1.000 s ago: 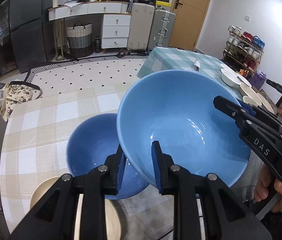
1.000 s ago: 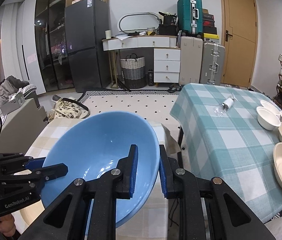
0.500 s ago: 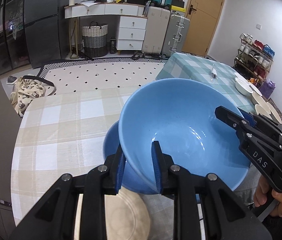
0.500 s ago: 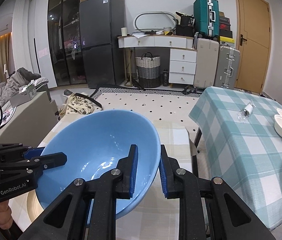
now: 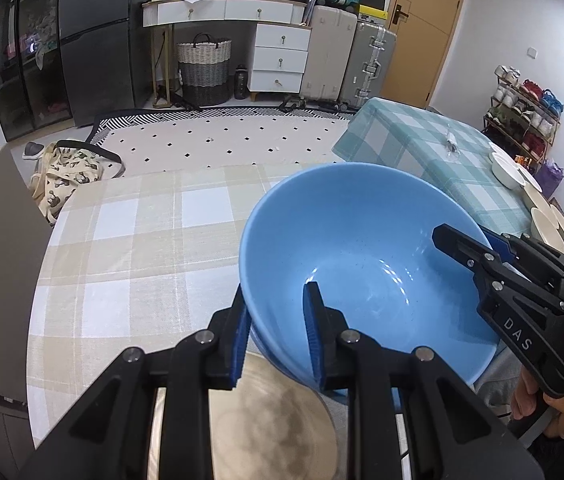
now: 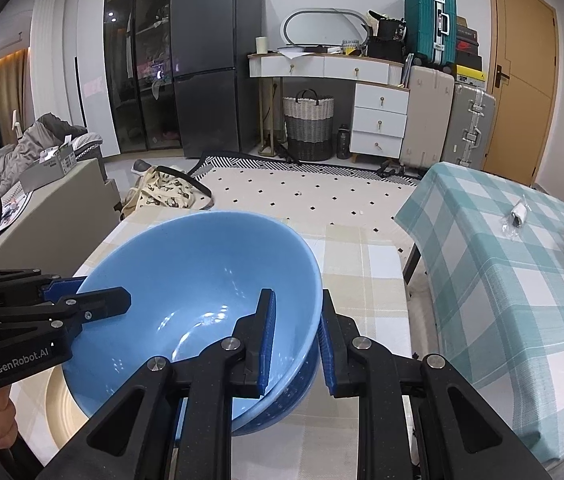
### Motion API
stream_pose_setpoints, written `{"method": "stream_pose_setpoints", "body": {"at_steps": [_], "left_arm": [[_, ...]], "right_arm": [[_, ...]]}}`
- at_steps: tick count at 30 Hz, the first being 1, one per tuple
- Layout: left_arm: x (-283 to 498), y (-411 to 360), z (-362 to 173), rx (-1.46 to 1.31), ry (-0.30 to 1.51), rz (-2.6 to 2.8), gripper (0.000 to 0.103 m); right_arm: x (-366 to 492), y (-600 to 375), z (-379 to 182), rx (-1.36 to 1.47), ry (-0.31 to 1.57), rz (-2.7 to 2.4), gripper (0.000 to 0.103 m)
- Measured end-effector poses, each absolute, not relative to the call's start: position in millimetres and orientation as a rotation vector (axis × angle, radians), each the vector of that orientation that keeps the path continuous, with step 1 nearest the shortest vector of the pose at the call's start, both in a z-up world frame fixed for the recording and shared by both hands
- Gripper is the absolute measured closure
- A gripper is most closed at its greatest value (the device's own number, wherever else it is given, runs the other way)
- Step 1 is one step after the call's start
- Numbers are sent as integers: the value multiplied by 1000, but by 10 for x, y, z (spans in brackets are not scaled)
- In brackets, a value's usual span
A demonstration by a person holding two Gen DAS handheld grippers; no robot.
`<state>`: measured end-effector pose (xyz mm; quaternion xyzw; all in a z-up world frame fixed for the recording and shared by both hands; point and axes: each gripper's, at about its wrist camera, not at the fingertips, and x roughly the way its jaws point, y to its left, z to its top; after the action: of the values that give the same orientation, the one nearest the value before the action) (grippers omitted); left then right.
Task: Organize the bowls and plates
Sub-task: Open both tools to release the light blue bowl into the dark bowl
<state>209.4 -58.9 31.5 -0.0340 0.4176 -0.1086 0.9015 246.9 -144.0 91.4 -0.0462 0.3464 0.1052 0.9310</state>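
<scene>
My left claw (image 5: 275,330) pinches the near rim of the light blue bowl (image 5: 362,264), one pad inside and one outside; my right claw (image 5: 466,246) grips its far-right rim. Below it a beige plate (image 5: 265,428) lies on the checked beige tablecloth (image 5: 129,248)

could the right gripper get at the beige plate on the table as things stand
Probably not: the right gripper is shut on the light blue bowl, and that bowl sits between it and the beige plate.
</scene>
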Motion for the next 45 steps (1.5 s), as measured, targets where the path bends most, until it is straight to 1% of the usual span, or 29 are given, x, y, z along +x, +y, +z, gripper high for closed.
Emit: {"method": "stream_pose_setpoints", "body": {"at_steps": [15, 29, 37, 42, 45], "left_arm": [[2225, -607, 5, 9, 875, -175, 81], [2257, -730, -157, 91, 899, -152, 80], [2251, -793, -206, 137, 901, -143, 80], [2270, -802, -266, 153, 930, -131, 80], [2279, -782, -270, 135, 945, -150, 79]], "right_arm": [[2652, -1345, 532, -159, 774, 203, 83], [2670, -1290, 277, -268, 801, 154, 83], [2673, -1239, 194, -336, 807, 123, 80], [2647, -1123, 92, -448, 799, 80, 80], [2665, -1160, 63, -434, 822, 82, 79]]}}
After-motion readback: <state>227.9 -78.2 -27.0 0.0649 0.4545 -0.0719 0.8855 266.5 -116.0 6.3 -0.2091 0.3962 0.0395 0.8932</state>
